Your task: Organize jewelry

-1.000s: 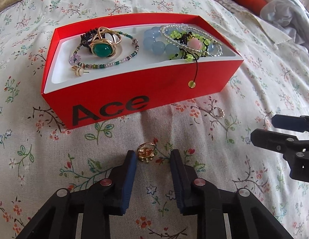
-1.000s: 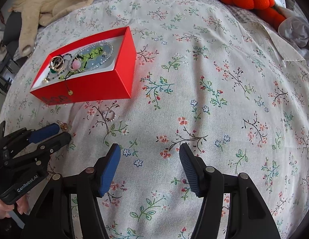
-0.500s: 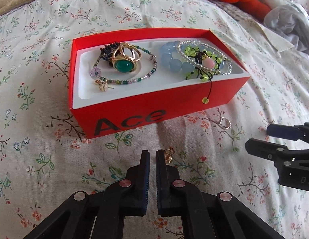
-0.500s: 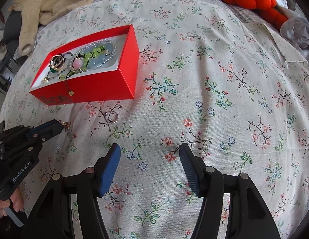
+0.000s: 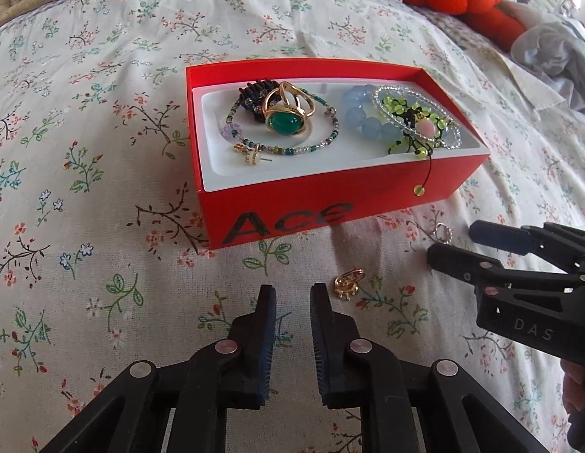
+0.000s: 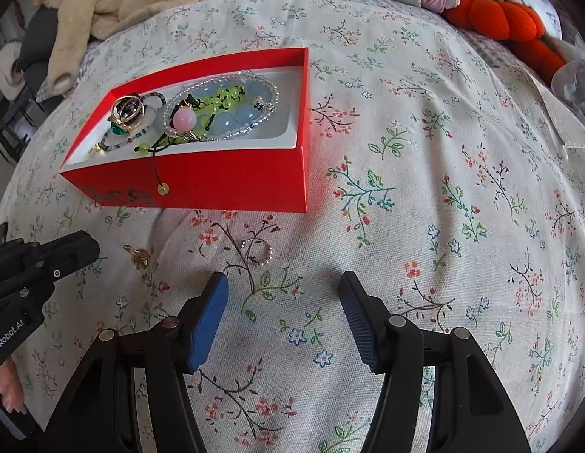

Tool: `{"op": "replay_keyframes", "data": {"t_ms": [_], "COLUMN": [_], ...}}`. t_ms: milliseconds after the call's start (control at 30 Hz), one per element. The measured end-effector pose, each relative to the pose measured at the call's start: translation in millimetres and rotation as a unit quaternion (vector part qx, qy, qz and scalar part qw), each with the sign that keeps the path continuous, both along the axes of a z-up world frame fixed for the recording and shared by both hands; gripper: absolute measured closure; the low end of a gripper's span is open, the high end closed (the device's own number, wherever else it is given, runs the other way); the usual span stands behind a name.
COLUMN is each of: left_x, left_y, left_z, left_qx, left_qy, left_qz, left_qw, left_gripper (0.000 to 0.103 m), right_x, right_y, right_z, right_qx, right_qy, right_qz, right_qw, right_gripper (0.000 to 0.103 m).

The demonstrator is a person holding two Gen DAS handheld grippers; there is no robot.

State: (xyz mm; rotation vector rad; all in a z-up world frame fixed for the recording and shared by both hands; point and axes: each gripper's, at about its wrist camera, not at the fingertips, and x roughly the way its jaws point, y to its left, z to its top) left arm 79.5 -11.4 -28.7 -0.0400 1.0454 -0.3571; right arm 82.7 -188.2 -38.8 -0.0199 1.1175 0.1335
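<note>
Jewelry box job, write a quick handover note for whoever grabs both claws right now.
Left claw: slightly open, empty, low over the floral bedspread; the small gold ring lies just right of its tips.
Right claw: wide open, empty; the thin silver beaded ring lies just ahead of it.
Done: the red cardboard "Ace" box already holds a green-stone gold ring, bead bracelets and an earring.
Left: put both loose rings in the box.
</note>
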Motion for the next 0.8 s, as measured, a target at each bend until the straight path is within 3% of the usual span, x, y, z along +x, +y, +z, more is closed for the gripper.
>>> {"op": "replay_keyframes", "data": {"t_ms": [100,300,800], "left_x": [-2,-5,3], "left_y": [-2,-14,-40], "left_z": [-1,-5,-20], "left_qx": [0.001,0.002,0.025], "left_qy": [0.001,0.007,0.0], "left_qz": [-0.005,-0.029,-0.04], "left_qw": [1.0,0.9996,0.9989], "left_gripper": [0.078,0.077,0.078], "right_x": [4,4,-7], "right_y": [5,14,3], "right_z": [-1,0,10], "right_qx": [-0.002,-0.006,0.009], "right_qy": [-0.014,-0.025,-0.026], "right_qz": [0.01,0.041,0.036], "right_qw": [1.0,0.999,0.999], "right_gripper": [0.055,0.085,0.086]}}
